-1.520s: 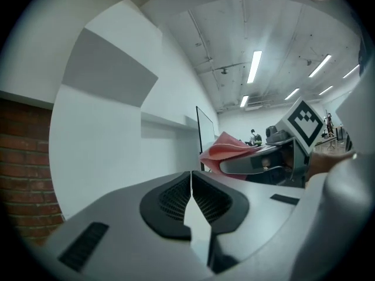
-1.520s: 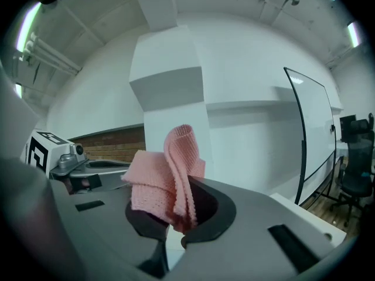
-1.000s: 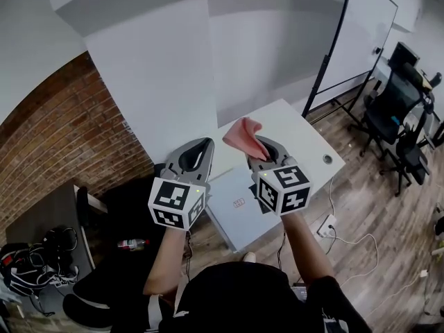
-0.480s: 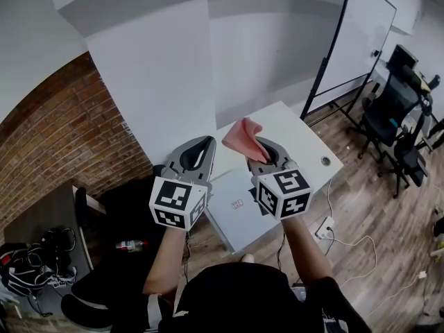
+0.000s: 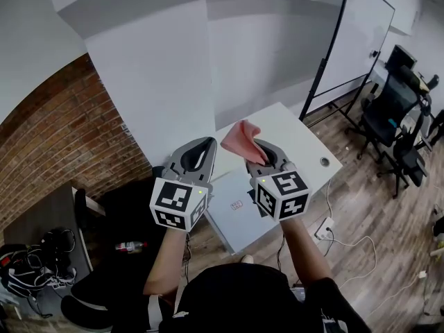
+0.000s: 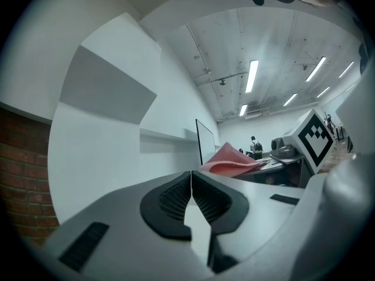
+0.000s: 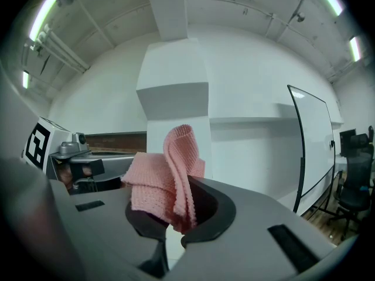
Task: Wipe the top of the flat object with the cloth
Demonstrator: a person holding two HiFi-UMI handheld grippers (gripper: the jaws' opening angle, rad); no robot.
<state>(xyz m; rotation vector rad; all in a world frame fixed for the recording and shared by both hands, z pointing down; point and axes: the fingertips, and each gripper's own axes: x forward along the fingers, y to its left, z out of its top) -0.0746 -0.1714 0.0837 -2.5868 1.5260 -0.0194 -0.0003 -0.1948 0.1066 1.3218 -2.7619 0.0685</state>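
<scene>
A pink knitted cloth [image 5: 241, 141] is pinched in my right gripper [image 5: 261, 149], which is shut on it and held level above the white table [image 5: 298, 134]. In the right gripper view the cloth [image 7: 167, 183] bunches up out of the gripper [image 7: 176, 218]. My left gripper [image 5: 200, 150] is beside it on the left, shut and empty; its pads [image 6: 176, 199] meet in the left gripper view, where the cloth [image 6: 231, 161] shows off to the right. A flat grey laptop-like object [image 5: 236, 207] lies closed on the table under both grippers.
A brick wall [image 5: 69, 137] is at the left and a whiteboard on a stand [image 5: 354, 40] at the right. Office chairs [image 5: 402, 109] stand at far right. A power strip and cables [image 5: 333, 227] lie on the wooden floor. A dark desk with bags [image 5: 41, 248] is at lower left.
</scene>
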